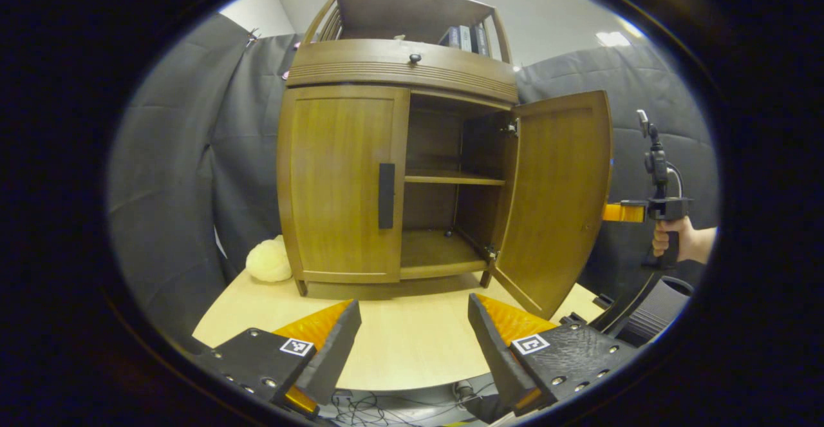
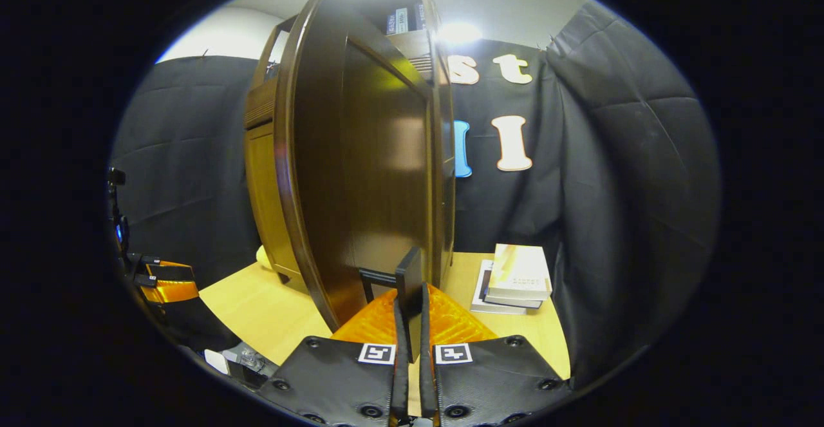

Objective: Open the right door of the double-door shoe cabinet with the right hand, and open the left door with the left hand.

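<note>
The wooden shoe cabinet (image 1: pixel 399 66) stands on a light table. Its left door (image 1: pixel 341 182) is closed, with a black vertical handle (image 1: pixel 386 195) at its inner edge. The right door (image 1: pixel 560 201) is swung open, showing two bare shelves. My left gripper (image 1: pixel 415 330) hovers open above the table, in front of the cabinet and well short of the left handle. In the right gripper view, the right door (image 2: pixel 380 176) looms edge-on and my right gripper (image 2: pixel 412 314) is shut on its black handle (image 2: pixel 410 279). A hand holds the right gripper (image 1: pixel 623 212) behind the open door's outer edge.
A cream fluffy object (image 1: pixel 269 261) lies left of the cabinet. A stack of books (image 2: pixel 515 279) sits on the table (image 2: pixel 270 311) beyond the open door. More books (image 1: pixel 465 37) stand on the top shelf. A black ribbed chair part (image 1: pixel 650 311) and cables are near the table's front.
</note>
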`<state>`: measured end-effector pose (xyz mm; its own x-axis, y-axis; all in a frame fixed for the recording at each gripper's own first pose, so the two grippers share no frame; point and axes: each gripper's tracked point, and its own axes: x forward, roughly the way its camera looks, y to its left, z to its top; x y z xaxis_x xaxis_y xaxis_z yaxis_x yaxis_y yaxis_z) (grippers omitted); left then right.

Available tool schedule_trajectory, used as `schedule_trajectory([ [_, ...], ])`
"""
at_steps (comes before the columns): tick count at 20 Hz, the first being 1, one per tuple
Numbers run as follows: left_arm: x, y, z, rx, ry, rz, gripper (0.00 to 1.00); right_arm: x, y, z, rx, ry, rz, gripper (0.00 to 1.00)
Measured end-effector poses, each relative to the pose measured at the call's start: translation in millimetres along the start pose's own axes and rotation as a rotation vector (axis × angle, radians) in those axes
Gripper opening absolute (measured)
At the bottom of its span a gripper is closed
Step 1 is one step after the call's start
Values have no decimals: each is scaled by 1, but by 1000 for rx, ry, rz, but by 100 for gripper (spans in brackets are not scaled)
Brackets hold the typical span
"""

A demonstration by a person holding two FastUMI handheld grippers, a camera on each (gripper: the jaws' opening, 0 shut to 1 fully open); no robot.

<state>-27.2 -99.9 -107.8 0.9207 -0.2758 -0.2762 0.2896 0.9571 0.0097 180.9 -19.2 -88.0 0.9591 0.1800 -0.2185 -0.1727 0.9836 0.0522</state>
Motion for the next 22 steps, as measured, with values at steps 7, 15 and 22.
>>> schedule_trajectory([
  [7,1,-7,9,-2,-12,-33,97,0,-16,3,52,-15,-9,5],
  [15,0,-2,12,-59,-10,14,96,-8,-17,1,110,-19,-72,5],
  [22,-7,47,23,-96,-39,113,95,-59,-9,-8,109,-14,-116,12],
])
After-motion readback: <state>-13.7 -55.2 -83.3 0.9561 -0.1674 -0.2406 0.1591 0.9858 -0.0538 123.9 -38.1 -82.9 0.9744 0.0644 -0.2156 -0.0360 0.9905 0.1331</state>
